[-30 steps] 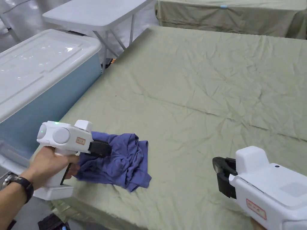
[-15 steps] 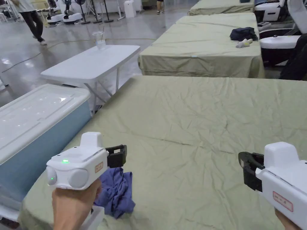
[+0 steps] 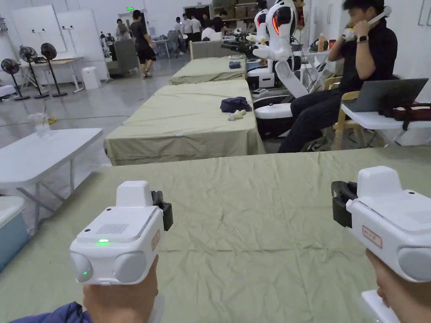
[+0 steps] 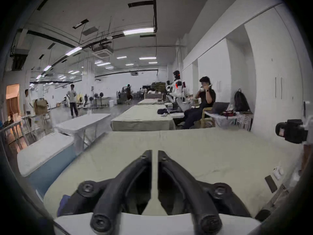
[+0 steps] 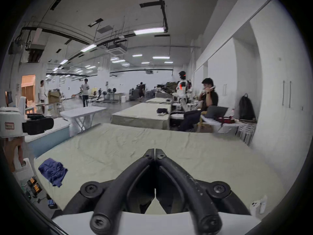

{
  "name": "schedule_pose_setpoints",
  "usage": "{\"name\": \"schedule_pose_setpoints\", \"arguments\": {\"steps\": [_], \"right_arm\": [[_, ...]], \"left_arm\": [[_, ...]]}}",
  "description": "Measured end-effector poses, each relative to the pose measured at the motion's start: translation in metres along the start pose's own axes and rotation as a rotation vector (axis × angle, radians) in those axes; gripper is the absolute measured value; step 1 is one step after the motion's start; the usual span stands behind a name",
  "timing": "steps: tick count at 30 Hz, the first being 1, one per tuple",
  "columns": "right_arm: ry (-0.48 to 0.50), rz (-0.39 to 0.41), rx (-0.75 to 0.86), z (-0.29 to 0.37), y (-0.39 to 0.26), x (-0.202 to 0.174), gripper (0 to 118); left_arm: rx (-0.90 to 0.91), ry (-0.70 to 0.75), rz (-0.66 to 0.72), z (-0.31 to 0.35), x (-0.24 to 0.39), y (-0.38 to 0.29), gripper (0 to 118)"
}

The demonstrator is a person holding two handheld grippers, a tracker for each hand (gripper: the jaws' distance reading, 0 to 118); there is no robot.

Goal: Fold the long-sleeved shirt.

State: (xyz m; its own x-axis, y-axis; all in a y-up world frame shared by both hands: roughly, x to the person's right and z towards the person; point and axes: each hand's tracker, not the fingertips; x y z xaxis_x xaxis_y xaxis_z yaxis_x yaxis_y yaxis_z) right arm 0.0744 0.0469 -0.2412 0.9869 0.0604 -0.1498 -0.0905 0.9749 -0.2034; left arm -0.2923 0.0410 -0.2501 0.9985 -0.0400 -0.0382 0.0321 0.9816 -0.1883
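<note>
The blue long-sleeved shirt (image 5: 53, 170) lies crumpled at the near-left corner of the olive-covered table (image 3: 252, 218); a scrap of it peeks in at the bottom left (image 3: 63, 313) and beside the left jaws (image 4: 65, 203). My left gripper (image 3: 165, 210) hovers above the table, past the shirt and not touching it, jaws almost together with a thin slit and nothing between them (image 4: 155, 154). My right gripper (image 3: 339, 206) is held level on the right, jaws pressed together and empty (image 5: 155, 151). Each gripper shows at the edge of the other's view (image 4: 288, 131) (image 5: 37, 125).
A blue bin with a white lid (image 3: 10, 218) and a white folding table (image 3: 42, 151) stand to the left. More covered tables (image 3: 185, 122) lie ahead. A seated person (image 3: 336, 84) and a white humanoid robot (image 3: 278, 33) are at the far right. Small white items (image 5: 259, 204) lie near the table's right edge.
The left gripper let go of the shirt and rose off it, leaving the shirt in a heap. The head camera tilted up, so the shirt slid nearly out of the head view.
</note>
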Motion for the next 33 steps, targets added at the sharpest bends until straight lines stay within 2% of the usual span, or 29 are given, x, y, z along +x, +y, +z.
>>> {"name": "schedule_pose_setpoints", "arguments": {"steps": [2,15,33], "right_arm": [[-0.029,-0.005,0.012,0.003,0.005,0.01,1],[-0.073,-0.01,0.008,0.001,0.013,0.031,1],[-0.064,-0.001,-0.001,-0.009,0.017,0.019,1]], "left_arm": [[-0.013,-0.063,0.024,-0.001,0.008,0.008,0],[-0.024,0.0,0.048,-0.004,0.022,0.01,0],[-0.01,0.032,0.026,0.002,0.016,0.015,0]]}}
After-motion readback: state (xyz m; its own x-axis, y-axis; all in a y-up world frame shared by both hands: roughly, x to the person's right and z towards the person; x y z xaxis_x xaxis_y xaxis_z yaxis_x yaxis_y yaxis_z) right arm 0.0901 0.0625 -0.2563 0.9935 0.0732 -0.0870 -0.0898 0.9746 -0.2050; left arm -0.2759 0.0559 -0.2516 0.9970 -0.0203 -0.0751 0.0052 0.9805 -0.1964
